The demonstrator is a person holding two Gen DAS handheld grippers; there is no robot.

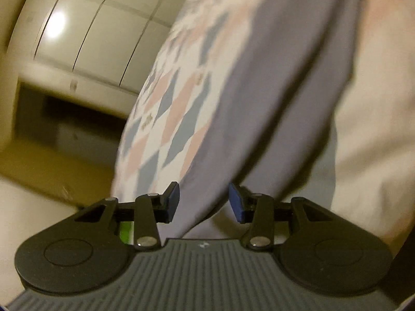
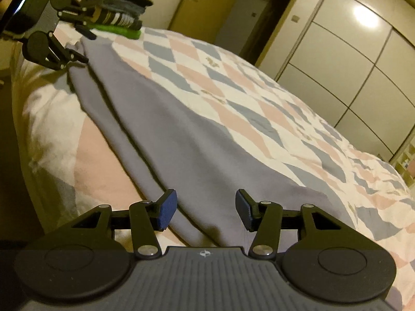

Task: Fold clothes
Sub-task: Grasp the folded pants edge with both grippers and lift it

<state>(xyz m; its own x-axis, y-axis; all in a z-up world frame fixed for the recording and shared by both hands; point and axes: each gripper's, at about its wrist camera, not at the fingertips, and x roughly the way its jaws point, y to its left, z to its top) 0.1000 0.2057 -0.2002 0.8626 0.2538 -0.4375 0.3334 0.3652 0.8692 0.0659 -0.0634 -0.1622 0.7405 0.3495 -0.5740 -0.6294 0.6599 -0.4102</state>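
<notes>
A long grey garment lies lengthwise on the bed's diamond-patterned quilt, with a fold running along its length. My right gripper hovers open over the near end of the garment, and neither pad presses the cloth. At the far end my left gripper is seen with its fingers apart beside the garment's edge. In the left wrist view, the left gripper is open with the grey garment running between and beyond its blue pads, without a visible pinch.
A stack of folded clothes, black, grey, striped and green, sits on the bed beyond the garment. Pale wardrobe doors stand past the bed, also the wardrobe in the left view. A pale pillow or sheet lies beside the garment.
</notes>
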